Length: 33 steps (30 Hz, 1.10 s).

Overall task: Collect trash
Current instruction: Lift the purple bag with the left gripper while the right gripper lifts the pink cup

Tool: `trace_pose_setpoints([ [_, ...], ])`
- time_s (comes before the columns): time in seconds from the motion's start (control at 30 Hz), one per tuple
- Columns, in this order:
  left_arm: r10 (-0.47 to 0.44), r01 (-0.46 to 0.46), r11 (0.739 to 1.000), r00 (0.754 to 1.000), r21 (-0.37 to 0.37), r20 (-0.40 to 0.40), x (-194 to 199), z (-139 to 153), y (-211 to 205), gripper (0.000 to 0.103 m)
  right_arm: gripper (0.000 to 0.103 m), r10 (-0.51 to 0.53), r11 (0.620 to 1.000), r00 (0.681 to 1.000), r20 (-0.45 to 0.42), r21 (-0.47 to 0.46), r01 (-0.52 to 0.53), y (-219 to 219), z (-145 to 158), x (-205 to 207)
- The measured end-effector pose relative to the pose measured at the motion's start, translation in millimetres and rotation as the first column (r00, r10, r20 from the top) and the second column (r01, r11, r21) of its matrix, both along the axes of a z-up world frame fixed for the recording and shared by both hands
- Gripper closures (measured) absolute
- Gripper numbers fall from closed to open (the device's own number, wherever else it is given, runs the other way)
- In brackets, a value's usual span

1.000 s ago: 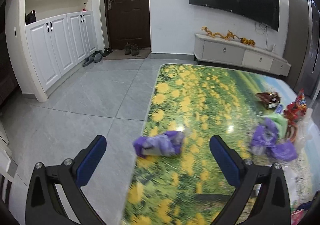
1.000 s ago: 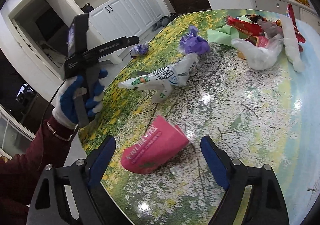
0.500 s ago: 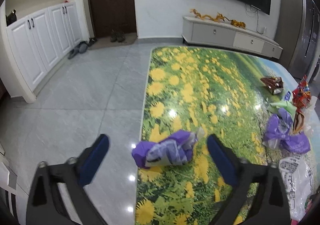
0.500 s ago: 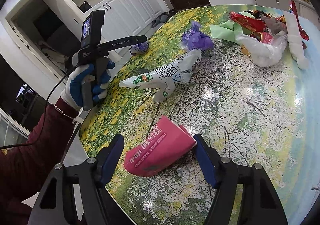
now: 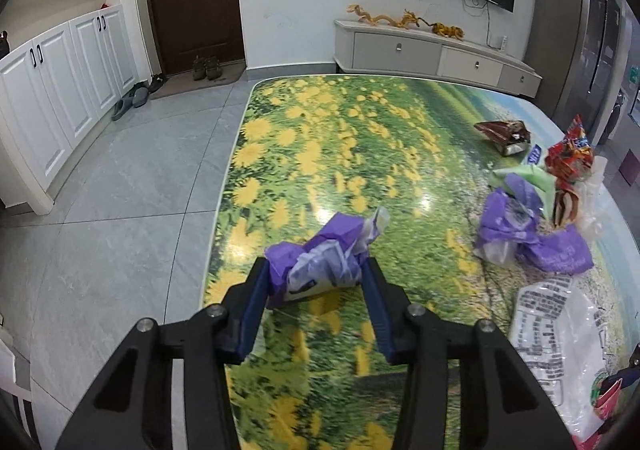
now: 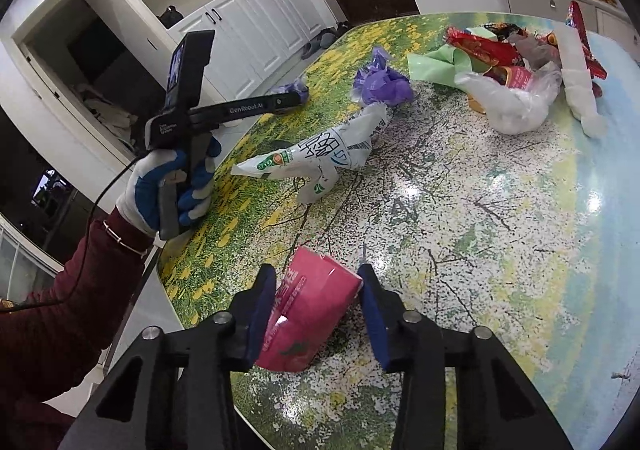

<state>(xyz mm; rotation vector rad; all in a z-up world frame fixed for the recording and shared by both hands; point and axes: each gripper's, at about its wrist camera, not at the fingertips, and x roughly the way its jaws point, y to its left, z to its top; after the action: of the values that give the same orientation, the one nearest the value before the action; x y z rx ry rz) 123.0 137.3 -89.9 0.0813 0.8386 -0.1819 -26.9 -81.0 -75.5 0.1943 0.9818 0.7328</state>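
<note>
where the grey tiled floor (image 5: pixel 120 209) runs wide and bare along the left of the left wrist view, the worktop (image 5: pixel 320 137) begins at a rounded left edge, its flower-print top open across the far half. the crumpled purple wrapper (image 5: pixel 324 258) lies close to that left edge, and the left hand-held gripper (image 5: pixel 316 278) has just been closing on it: both blue pads press its sides, so it is clenched on the wrapper. to the right, well apart, a second purple wad (image 5: pixel 528 234) sits with a green bag (image 5: pixel 524 175), red snack packets (image 5: pixel 568 157) and a brown wrapper (image 5: pixel 504 131) near the worktop's right edge, and a printed white plastic bag (image 5: pixel 560 330) lies near right.

in the right wrist view a gloved hand (image 6: pixel 172 185) at the left grips the handle of the left tool, out past the worktop's near left edge. the pink packet (image 6: pixel 312 314) lies near the worktop's near corner, close to the edge, between the pads of the right hand-held gripper (image 6: pixel 320 310), whose jaws have just been closing; the left pad touches the packet and the right pad meets its far corner, so it is grasping the packet. beyond it the white printed bag (image 6: pixel 320 157) lies mid-worktop, and a broad bare stretch of worktop opens to the right, with the heap of red, green and clear wrappers (image 6: pixel 516 89) at the far right.
</note>
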Motion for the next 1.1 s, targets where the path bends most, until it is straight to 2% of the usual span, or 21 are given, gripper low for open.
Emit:
trace_pose_setpoints([
  [0.1, 0.008, -0.008, 1.0, 1.0, -0.024, 0.002, -6.9, 2.2, -4.3, 0.06, 0.072, -0.005, 1.0, 1.0, 0.007, 0.016, 0.005, -4.2, 1.5, 0.0],
  [0.13, 0.009, -0.009, 1.0, 1.0, -0.03, 0.004, -8.8, 2.8, -5.4, 0.06, 0.079, -0.007, 1.0, 1.0, 0.011, 0.022, 0.007, -6.4, 3.0, -0.2],
  [0.2, 0.008, -0.007, 0.999, 1.0, -0.043, 0.01, -16.2, 6.0, -8.4, 0.06, 0.083, -0.017, 0.999, 0.999, 0.029, 0.03, 0.016, -11.2, 8.2, -0.9],
  [0.4, 0.001, 0.0, 0.999, 1.0, -0.053, 0.019, -32.7, 13.2, -14.5, 0.06, 0.084, -0.052, 0.998, 0.998, 0.027, 0.034, 0.051, -23.6, 9.0, 3.1],
  [0.5, 0.009, -0.008, 0.998, 1.0, -0.066, 0.021, -39.3, 13.9, -13.7, 0.06, 0.081, -0.059, 0.998, 0.998, 0.036, 0.02, 0.058, -24.7, 10.6, -0.1],
  [0.6, 0.018, -0.016, 0.996, 1.0, -0.085, 0.018, -45.9, 12.9, -12.0, 0.06, 0.06, -0.064, 0.998, 0.998, 0.028, 0.016, 0.064, -28.0, 7.4, -4.0],
  [0.9, 0.009, -0.003, 0.992, 0.999, -0.124, 0.047, -70.4, 20.8, -11.0, 0.06, 0.055, -0.056, 0.994, 0.998, 0.015, -0.096, 0.057, -16.7, -0.9, -12.7],
  [1.1, 0.009, 0.002, 0.987, 0.997, -0.158, 0.071, -82.7, 27.0, -8.7, 0.06, 0.043, -0.086, 0.983, 0.995, 0.049, -0.161, 0.093, -18.2, 6.2, -20.9],
])
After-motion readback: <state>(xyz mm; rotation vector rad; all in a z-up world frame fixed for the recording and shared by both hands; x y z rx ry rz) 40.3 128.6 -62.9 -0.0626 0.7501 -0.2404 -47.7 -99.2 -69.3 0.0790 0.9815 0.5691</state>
